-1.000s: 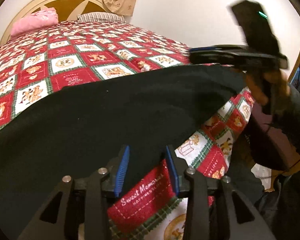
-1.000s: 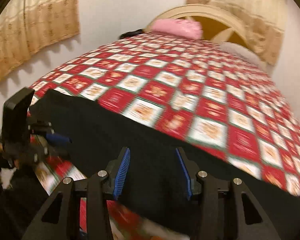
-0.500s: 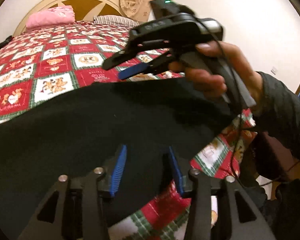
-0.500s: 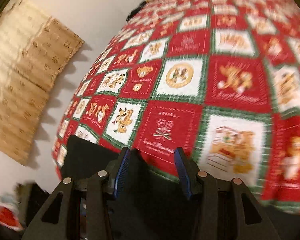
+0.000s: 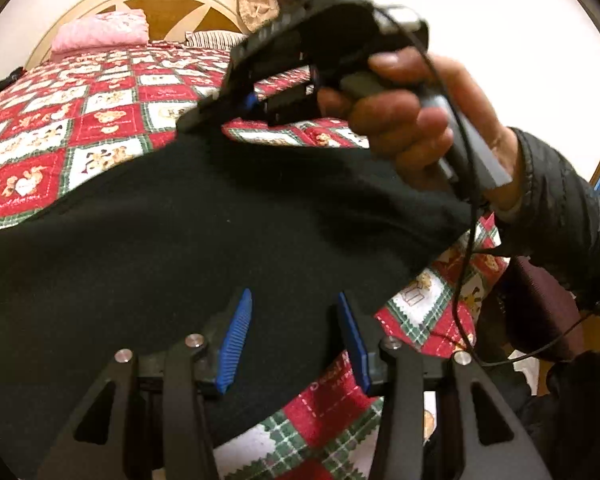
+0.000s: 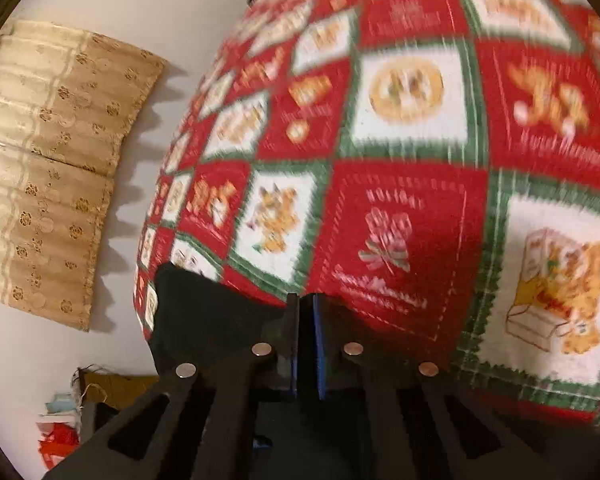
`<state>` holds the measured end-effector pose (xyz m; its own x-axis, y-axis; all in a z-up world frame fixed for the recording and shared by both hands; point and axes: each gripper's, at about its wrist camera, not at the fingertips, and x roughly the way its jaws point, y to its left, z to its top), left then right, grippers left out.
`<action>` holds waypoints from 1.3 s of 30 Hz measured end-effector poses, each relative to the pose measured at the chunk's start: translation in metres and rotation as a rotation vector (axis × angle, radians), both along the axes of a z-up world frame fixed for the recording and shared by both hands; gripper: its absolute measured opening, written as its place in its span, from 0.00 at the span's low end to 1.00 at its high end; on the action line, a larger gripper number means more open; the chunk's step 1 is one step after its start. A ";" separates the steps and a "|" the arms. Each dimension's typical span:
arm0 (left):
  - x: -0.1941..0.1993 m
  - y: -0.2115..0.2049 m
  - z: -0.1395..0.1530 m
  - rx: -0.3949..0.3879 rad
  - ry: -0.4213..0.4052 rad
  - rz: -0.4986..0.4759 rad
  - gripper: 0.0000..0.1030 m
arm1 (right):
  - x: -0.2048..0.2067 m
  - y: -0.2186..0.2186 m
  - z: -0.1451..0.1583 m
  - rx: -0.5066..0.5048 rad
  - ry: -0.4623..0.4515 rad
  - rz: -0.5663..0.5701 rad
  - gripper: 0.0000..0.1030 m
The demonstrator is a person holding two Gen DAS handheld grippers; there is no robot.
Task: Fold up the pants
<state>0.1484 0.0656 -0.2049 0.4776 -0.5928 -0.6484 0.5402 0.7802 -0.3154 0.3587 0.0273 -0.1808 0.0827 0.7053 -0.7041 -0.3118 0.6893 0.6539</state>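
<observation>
— How many pieces have you got?
— One pair of black pants (image 5: 204,240) across your quilted bed (image 5: 100,120), long axis left to right. Your right claw (image 6: 306,320) has just closed, pinching the far edge; your left claw (image 5: 292,336) stands half-wide over the near edge.

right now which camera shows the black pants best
The left wrist view. There the black pants spread across the quilt, with the far edge under the right gripper. The right wrist view shows only a dark corner of them beside its shut fingers, and the picture is blurred.
</observation>
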 end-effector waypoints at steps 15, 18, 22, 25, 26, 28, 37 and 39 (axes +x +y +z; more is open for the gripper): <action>-0.020 0.037 0.027 -0.035 -0.070 0.140 0.63 | -0.025 -0.019 0.011 -0.143 -0.206 -0.029 0.12; -0.025 0.062 0.029 -0.013 -0.087 0.217 0.63 | -0.065 -0.037 0.030 -0.193 -0.301 -0.002 0.12; -0.022 0.081 0.018 0.024 -0.046 0.286 0.66 | -0.126 -0.048 0.034 -0.217 -0.354 0.066 0.12; -0.024 0.084 0.007 0.060 -0.023 0.312 0.66 | -0.157 -0.048 0.019 -0.240 -0.341 0.108 0.12; -0.025 0.082 0.007 0.067 -0.030 0.312 0.66 | -0.164 -0.049 0.011 -0.262 -0.344 0.120 0.12; -0.025 0.077 0.008 0.089 -0.033 0.310 0.66 | -0.175 -0.050 -0.004 -0.300 -0.358 0.127 0.13; -0.023 0.048 0.025 0.068 -0.054 0.248 0.74 | -0.176 -0.071 -0.002 -0.262 -0.373 0.024 0.35; -0.018 0.039 0.020 0.088 -0.037 0.238 0.74 | -0.177 -0.080 -0.006 -0.222 -0.378 0.024 0.35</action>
